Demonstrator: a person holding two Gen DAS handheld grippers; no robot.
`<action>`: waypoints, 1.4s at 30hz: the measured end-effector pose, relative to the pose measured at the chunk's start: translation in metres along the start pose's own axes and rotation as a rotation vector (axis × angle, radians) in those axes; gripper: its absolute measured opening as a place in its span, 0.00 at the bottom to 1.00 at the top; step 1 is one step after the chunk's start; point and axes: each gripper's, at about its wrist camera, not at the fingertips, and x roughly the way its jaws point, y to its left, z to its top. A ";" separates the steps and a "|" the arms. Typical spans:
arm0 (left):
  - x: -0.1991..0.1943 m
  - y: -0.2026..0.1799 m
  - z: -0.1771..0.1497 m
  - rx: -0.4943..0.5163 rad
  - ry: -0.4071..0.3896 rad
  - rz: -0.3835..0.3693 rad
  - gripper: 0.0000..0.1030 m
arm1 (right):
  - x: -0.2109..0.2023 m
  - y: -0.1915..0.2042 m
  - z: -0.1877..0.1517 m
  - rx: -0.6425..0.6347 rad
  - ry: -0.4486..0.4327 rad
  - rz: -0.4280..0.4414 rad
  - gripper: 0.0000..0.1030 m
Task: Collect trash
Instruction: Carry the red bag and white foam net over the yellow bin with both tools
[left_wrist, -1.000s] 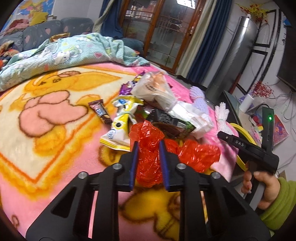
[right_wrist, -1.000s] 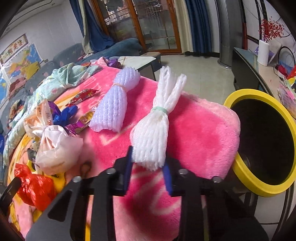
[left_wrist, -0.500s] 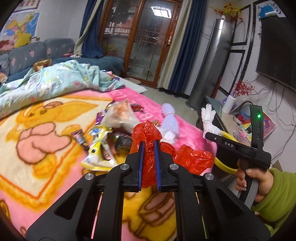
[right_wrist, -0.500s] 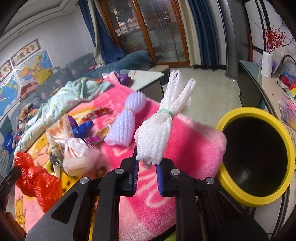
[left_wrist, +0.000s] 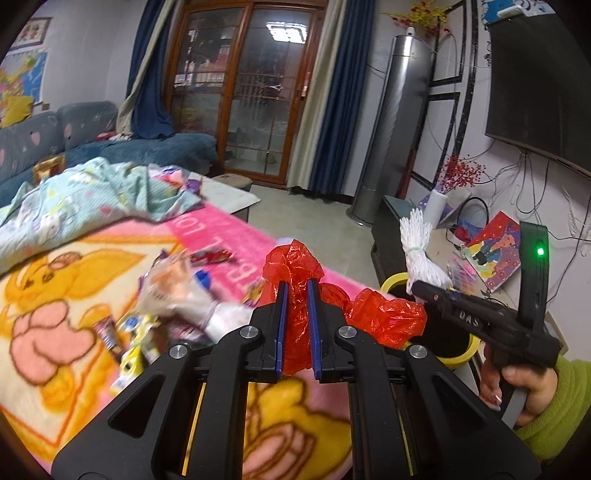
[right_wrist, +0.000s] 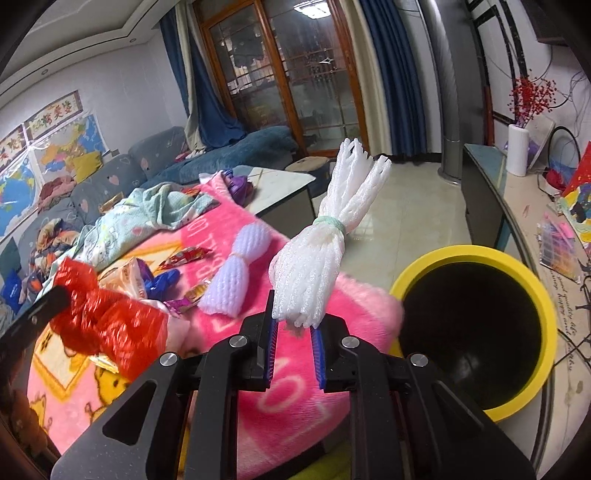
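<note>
Left gripper (left_wrist: 295, 295) jaws clamped on red plastic bag (left_wrist: 384, 317), now raised off the pink blanket (left_wrist: 221, 229), right gripper (right_wrist: 293, 325) jaws pinching white foam net bundle (right_wrist: 317, 266), lifted higher than before, centre frame, yellow-rimmed bin (right_wrist: 476, 254) at lower right, wrappers (left_wrist: 125, 332) left behind at left.

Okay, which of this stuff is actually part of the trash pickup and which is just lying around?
Part of the job:
- red plastic bag, clamped in the left gripper
- white foam net, clamped in the right gripper
- yellow-rimmed bin
- purple foam net, snack wrappers

Just lying about:
- pink blanket
- green quilt
- white vase
</note>
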 end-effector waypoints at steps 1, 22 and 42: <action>0.003 -0.004 0.002 0.005 -0.001 -0.005 0.06 | -0.002 -0.004 0.000 0.005 -0.003 -0.006 0.16; 0.076 -0.078 0.020 0.094 0.038 -0.065 0.06 | -0.014 -0.094 -0.007 0.145 0.042 -0.159 0.16; 0.159 -0.152 0.008 0.203 0.118 -0.094 0.06 | 0.003 -0.168 -0.040 0.315 0.173 -0.244 0.16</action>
